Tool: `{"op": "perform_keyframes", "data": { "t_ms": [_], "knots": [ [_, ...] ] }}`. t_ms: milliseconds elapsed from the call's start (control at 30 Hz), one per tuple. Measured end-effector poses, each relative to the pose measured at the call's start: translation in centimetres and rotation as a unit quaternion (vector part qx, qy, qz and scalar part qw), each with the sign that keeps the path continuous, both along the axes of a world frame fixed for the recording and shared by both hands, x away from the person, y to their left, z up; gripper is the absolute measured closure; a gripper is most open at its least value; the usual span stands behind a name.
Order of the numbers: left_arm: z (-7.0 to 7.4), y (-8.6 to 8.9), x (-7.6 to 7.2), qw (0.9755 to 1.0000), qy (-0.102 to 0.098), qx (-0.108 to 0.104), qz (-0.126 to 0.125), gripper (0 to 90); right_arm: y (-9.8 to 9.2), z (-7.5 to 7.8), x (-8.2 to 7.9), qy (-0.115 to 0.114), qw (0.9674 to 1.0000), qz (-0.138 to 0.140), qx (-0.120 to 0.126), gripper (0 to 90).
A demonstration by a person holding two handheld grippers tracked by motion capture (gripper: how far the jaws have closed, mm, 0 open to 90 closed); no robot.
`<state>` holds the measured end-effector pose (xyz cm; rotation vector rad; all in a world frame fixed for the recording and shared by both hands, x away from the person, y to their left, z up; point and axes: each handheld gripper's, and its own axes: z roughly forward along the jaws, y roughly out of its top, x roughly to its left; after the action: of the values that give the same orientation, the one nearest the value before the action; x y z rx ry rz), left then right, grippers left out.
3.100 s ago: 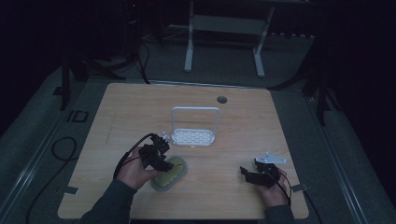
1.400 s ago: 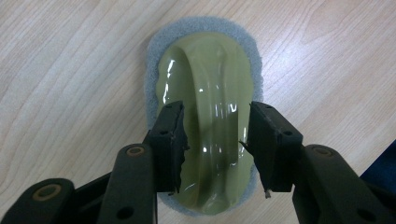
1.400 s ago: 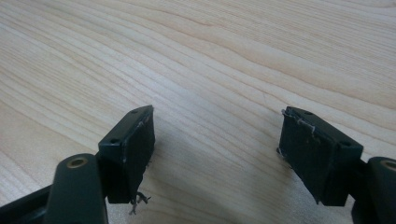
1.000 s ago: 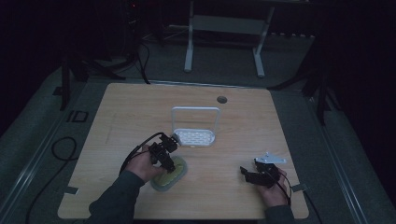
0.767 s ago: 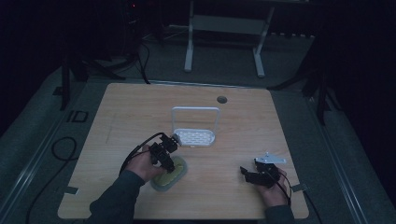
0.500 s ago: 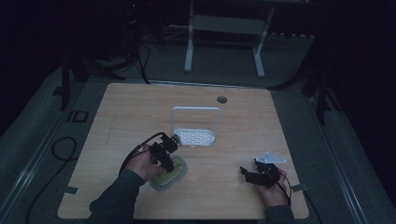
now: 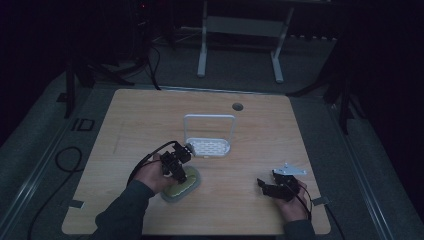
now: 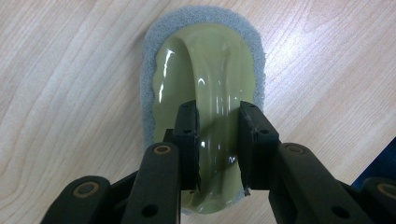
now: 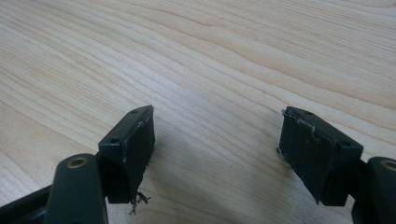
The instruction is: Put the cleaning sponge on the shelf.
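Observation:
A scrubber [image 7: 184, 188] with a grey foam pad and a glossy olive-green grip lies flat on the wooden table [image 7: 145, 115], near the front left. My left gripper [image 7: 178, 173] points down onto it. In the left gripper view the scrubber [image 8: 205, 60] runs away from me, and my left gripper [image 8: 217, 112] is shut on its raised green ridge, one pad pressing each side. My right gripper [image 7: 261, 184] rests low over the table at the front right. It is open [image 9: 217, 126], with only bare wood between its jaws.
A white perforated tray with a tall hoop handle [image 7: 209, 145] stands just beyond the scrubber, near the table's middle. A round cable hole [image 7: 237, 106] lies farther back. A metal stand's legs [image 7: 202, 55] rise on the floor behind the table.
Since the oldest frame my left hand has shifted slightly right and away, over the scrubber, then stayed there. The right hand has kept still.

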<state>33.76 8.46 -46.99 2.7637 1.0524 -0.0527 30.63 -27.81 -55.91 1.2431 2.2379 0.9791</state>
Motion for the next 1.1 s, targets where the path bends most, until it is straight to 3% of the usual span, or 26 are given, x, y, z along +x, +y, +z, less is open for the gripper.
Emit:
{"op": "perform_keyframes", "data": {
  "t_ms": [533, 1100],
  "knots": [
    [1.6, -0.4, 0.2, 0.9987, -0.042, -0.01, -0.027, 71.9, 0.0, 0.0, 0.0, 0.0, 1.0, 0.0, 0.0, 26.1],
    [3.1, -0.5, 0.6, 0.9925, -0.091, -0.026, -0.077, 71.9, 0.0, 0.0, 0.0, 0.0, 1.0, 0.0, 0.0, 26.1]
  ]
}}
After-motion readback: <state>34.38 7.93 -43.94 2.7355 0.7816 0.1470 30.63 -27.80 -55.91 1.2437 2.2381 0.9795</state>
